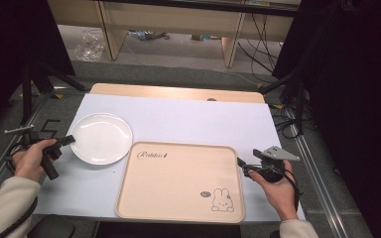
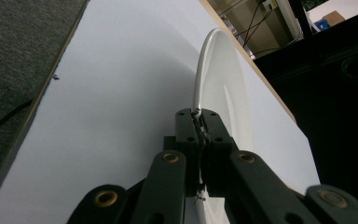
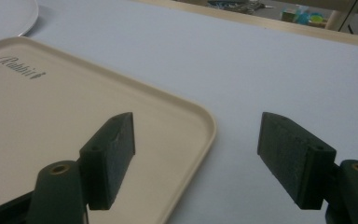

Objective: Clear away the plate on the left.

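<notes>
A white plate [image 1: 101, 138] lies on the white table cover, left of a beige tray [image 1: 178, 181] printed with a rabbit. My left gripper [image 1: 69, 141] is shut on the plate's left rim; in the left gripper view its jaws [image 2: 199, 125] pinch the edge of the plate [image 2: 223, 88]. My right gripper [image 1: 242, 164] stands open at the tray's right edge. In the right gripper view my right gripper [image 3: 196, 129] straddles a corner of the tray [image 3: 51, 107]: one jaw is over the tray, the other over the table. The plate [image 3: 4, 14] shows far off.
The white-covered table [image 1: 188, 119] has a wooden back edge [image 1: 178, 92]. Beyond it are grey floor, wooden furniture legs [image 1: 230, 44] and cables. Black curtains [image 1: 357, 74] and stand legs flank both sides.
</notes>
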A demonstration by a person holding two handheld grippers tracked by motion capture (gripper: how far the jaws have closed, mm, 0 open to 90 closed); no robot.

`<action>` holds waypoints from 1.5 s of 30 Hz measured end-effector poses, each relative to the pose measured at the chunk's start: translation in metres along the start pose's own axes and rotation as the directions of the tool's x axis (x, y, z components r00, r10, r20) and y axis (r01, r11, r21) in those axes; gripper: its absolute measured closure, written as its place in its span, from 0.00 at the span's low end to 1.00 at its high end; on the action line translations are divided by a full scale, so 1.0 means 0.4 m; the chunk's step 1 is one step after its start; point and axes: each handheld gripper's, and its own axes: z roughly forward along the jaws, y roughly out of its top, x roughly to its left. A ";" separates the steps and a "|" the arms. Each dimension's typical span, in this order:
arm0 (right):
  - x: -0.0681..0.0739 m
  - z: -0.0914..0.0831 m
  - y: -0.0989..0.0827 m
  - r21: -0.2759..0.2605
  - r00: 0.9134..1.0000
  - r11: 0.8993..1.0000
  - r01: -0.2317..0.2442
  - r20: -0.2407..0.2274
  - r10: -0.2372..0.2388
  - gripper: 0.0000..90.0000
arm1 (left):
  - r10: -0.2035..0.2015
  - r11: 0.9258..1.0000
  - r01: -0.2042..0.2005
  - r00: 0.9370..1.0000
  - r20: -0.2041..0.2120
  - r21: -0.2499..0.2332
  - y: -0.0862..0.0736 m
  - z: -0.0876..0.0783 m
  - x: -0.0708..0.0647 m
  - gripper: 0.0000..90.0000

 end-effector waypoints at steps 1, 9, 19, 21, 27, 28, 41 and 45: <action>0.000 0.000 0.000 0.001 1.000 1.000 0.002 0.002 -0.002 0.31 | -0.002 1.000 0.002 1.000 -0.010 -0.002 0.001 -0.001 -0.001 0.97; 0.000 -0.002 0.001 0.007 1.000 1.000 0.004 0.005 -0.004 0.31 | -0.023 0.999 0.023 1.000 -0.001 -0.024 0.009 -0.017 0.005 0.96; 0.000 -0.003 0.001 0.001 1.000 1.000 0.007 0.010 -0.007 0.31 | -0.037 0.997 0.040 0.998 0.042 -0.069 0.011 -0.024 -0.001 0.96; -0.001 -0.005 0.002 0.008 1.000 1.000 0.007 0.010 -0.007 0.31 | -0.038 0.997 0.040 0.999 0.030 -0.068 0.012 -0.025 -0.005 0.96; -0.002 -0.003 0.002 -0.010 1.000 1.000 0.016 0.017 -0.016 0.31 | -0.033 0.997 0.035 0.999 0.034 -0.063 0.011 -0.027 -0.014 0.96; -0.002 -0.003 0.002 -0.010 1.000 1.000 0.016 0.017 -0.016 0.31 | -0.041 0.997 0.043 0.998 0.037 -0.068 0.011 -0.027 -0.016 0.96; -0.003 -0.003 0.002 -0.011 1.000 1.000 0.018 0.016 -0.017 0.31 | -0.035 0.998 0.038 0.997 0.073 -0.051 0.009 -0.027 -0.033 0.96; -0.002 -0.003 0.002 -0.011 1.000 1.000 0.012 0.016 -0.012 0.31 | -0.031 0.998 0.035 0.996 0.080 -0.051 0.008 -0.027 -0.036 0.96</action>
